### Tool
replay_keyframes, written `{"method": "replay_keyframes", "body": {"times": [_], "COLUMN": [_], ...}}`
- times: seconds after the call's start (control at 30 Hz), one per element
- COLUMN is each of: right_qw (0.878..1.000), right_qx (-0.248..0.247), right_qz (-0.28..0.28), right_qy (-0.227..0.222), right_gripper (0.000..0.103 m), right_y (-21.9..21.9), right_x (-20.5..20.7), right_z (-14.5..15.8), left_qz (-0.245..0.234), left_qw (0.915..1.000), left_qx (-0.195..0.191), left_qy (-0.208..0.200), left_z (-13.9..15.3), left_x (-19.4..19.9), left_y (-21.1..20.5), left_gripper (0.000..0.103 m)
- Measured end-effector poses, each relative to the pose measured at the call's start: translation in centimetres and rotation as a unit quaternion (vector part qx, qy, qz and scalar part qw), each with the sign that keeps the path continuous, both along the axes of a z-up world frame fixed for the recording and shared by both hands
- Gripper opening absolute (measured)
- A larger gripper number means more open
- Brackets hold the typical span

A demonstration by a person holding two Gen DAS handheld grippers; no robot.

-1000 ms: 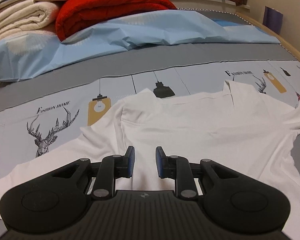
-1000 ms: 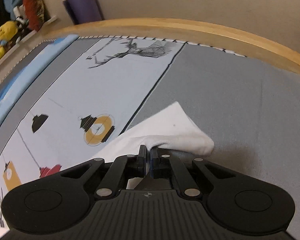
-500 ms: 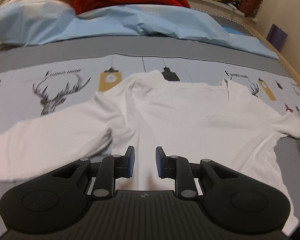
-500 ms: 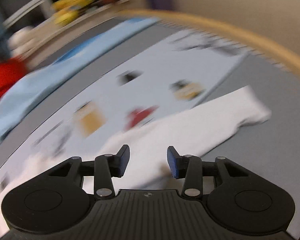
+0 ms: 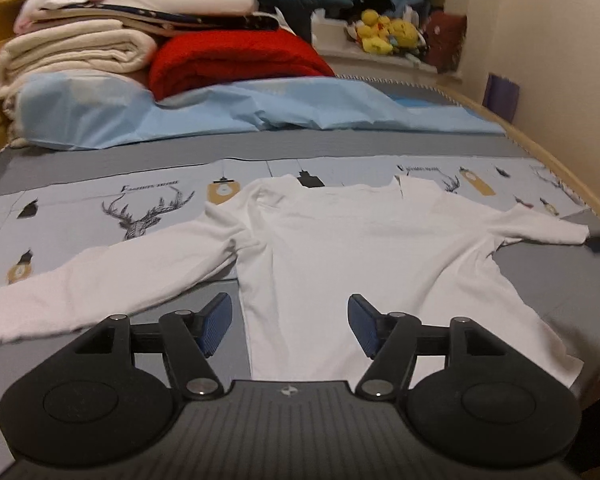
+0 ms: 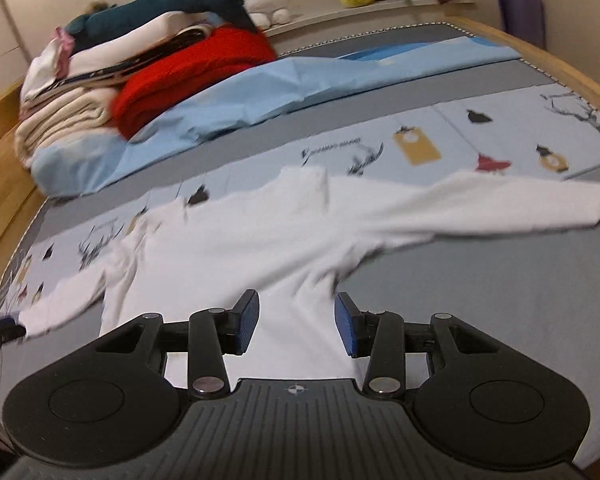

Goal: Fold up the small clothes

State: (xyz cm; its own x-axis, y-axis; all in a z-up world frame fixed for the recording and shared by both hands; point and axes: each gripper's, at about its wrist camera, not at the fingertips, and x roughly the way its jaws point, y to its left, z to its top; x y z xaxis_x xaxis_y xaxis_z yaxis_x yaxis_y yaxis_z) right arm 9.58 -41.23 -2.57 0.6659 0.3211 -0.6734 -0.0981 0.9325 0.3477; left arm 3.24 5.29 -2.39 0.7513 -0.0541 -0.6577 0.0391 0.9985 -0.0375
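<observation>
hand-held gripper [image 5: 290, 322] | black ribbed body | blue pads [image 5: 216, 322] | 4 silver pivot screws, apparently

White shirt [image 5: 340, 248], deer-and-lantern print sheet [image 5: 148, 208], red blanket [image 5: 236, 60], blue-padded claws [image 5: 290, 322]

Shirt [image 5: 340, 248] flat on bed [image 5: 300, 152] (sleeves out both sides), w/ folded blankets [image 5: 236, 60] stacked behind.

White long-sleeved cloth shirt [image 5: 340, 248]: soft, matt, lightly creased. Printed grey-and-blue bed sheet [image 5: 100, 184]: smooth matt cotton look. Red folded blanket [image 5: 236, 60]: fuzzy, coarse. Curved pale wooden bed rail [image 6: 548, 56]: smooth, satin finish.
</observation>
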Motion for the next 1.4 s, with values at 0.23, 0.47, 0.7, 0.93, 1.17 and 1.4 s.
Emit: {"method": "replay_keyframes", "body": {"times": [0.23, 0.47, 0.7, 0.93, 1.17, 1.4], "right_qw": [0.995, 0.985, 0.975, 0.971, 0.973, 0.969], "right_qx": [-0.076, -0.092, -0.103, -0.067, -0.065, -0.117], "right_qz": [-0.02, -0.033, -0.042, -0.094, -0.062, -0.021], "right_qy": [0.054, 0.142, 0.19, 0.209, 0.214, 0.215], "right_gripper": [0.045, 0.045, 0.024, 0.003, 0.009, 0.007], "right_y": [1.8, 2.0, 1.2, -3.2, -3.8, -2.0], "right_x": [-3.1, -1.5, -1.7, -3.1, -4.2, -3.7], "right_z": [-6.4, -11.5, -13.8, -12.0, -12.8, -13.3], "left_qz": [0.067, 0.106, 0.09, 0.002, -0.011, -0.015], "left_qw": [0.9941, 0.9695, 0.9551, 0.9594, 0.9528, 0.952], "left_qx": [-0.046, -0.091, -0.062, -0.06, -0.007, 0.047], "left_qy": [0.072, 0.201, 0.275, 0.276, 0.303, 0.302], "left_z": [-5.0, -9.8, -12.7, -12.3, -12.8, -12.4], "left_x": [-1.9, -1.2, -0.8, -1.7, -3.1, -4.0], "left_y": [1.3, 4.3, 3.1, 0.3, -0.8, -2.3], "left_gripper": [0.069, 0.069, 0.051, 0.009, 0.008, 0.009]}}
